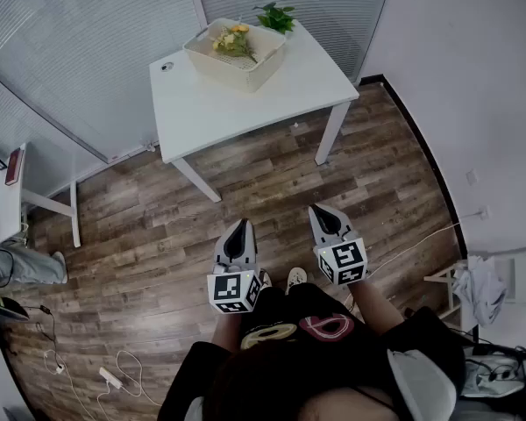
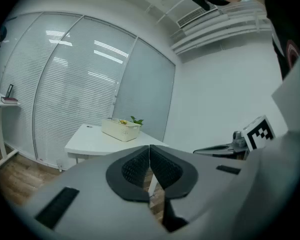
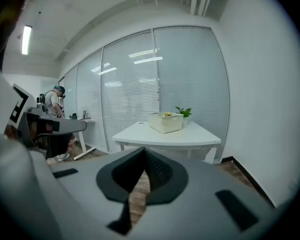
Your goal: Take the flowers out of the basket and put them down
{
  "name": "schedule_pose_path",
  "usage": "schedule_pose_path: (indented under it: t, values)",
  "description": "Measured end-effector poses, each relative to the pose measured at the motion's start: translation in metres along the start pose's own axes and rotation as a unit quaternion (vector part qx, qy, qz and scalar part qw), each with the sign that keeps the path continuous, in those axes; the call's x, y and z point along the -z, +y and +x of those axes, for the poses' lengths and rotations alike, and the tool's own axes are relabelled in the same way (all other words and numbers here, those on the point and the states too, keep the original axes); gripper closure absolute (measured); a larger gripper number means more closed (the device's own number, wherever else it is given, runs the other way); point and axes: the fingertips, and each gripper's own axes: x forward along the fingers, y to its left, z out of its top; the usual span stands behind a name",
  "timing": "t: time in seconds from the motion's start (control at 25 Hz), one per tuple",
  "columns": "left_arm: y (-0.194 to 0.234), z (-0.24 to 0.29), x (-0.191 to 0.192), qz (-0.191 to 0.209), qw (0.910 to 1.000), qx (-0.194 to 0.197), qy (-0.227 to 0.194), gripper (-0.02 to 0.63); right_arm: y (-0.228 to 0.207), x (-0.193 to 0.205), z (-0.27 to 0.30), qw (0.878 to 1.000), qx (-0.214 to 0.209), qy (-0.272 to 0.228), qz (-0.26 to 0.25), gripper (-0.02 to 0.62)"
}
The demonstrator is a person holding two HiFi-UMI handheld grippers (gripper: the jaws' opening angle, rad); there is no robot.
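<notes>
White table (image 1: 212,112) with flower basket (image 1: 231,70)

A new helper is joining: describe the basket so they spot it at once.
Find the white table in the far corner. The basket sits near its far edge, beside a green plant. It is the only cream, box-shaped thing there, with yellow flowers inside.
</notes>
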Motion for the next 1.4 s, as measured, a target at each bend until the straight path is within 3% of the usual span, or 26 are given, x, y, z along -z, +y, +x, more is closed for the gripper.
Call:
schedule_pose_path:
  t: [0.36, 0.76, 1.08, 1.4]
  values:
    - [0.029, 0.01, -0.013, 0.001, 0.9998, 0.01, -0.017, 0.588, 0.002, -0.017, 0.02, 0.998, 0.015, -0.032, 0.047, 0.585]
    - [0.071, 0.008, -0.021, 0.015, 0.9991, 0.033, -0.021, 0.588, 0.032, -0.024, 0.041, 0.996, 0.045, -0.054, 0.06, 0.584]
    - [0.1, 0.015, -0.019, 0.015, 0.9995, 0.023, -0.013, 0.588, 0.043, -0.023, 0.071, 0.996, 0.039, -0.047, 0.062, 0.584]
    - [0.114, 0.052, -0.025, 0.012, 0.9998, 0.002, -0.015, 0.588, 0.023, -0.033, 0.114, 0.998, 0.017, -0.039, 0.054, 0.584]
